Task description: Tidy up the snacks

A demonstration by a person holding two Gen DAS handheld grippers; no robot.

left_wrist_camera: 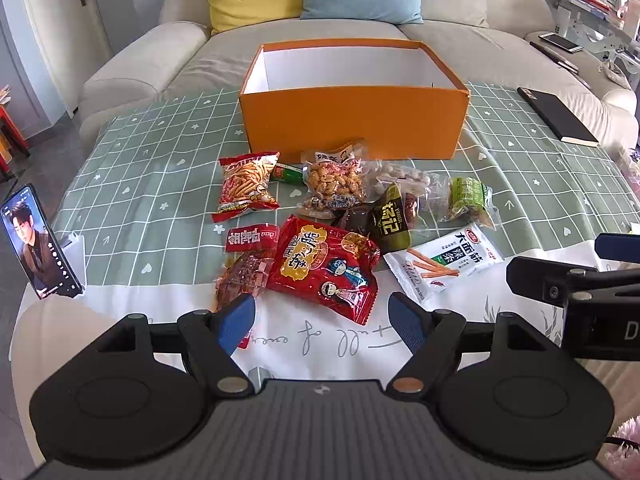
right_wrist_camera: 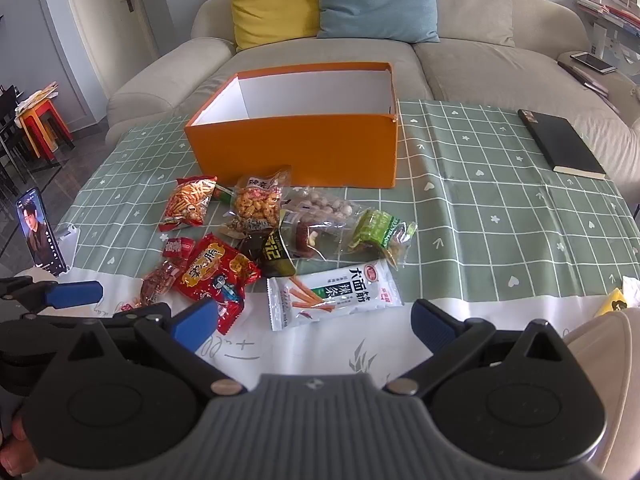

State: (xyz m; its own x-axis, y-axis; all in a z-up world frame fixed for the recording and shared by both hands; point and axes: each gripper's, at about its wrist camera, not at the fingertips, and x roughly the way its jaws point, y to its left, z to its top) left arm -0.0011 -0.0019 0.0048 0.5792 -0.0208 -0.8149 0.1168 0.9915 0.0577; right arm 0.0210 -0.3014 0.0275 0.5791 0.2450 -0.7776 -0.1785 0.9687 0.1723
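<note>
So nothing has gone into the orange box (left_wrist_camera: 352, 122) yet; the inside that shows is bare and white. All the snacks lie in a heap on the table (right_wrist_camera: 500, 200) just in front of it: the big red bag (left_wrist_camera: 326, 268), the white packet (right_wrist_camera: 334, 294), the nuts (left_wrist_camera: 334, 180) and more. The left gripper (left_wrist_camera: 322, 322) is spread wide near the red bag, holding nothing. The right gripper (right_wrist_camera: 314, 322) is spread wide too, near the white packet. Every snack is left to put away.
</note>
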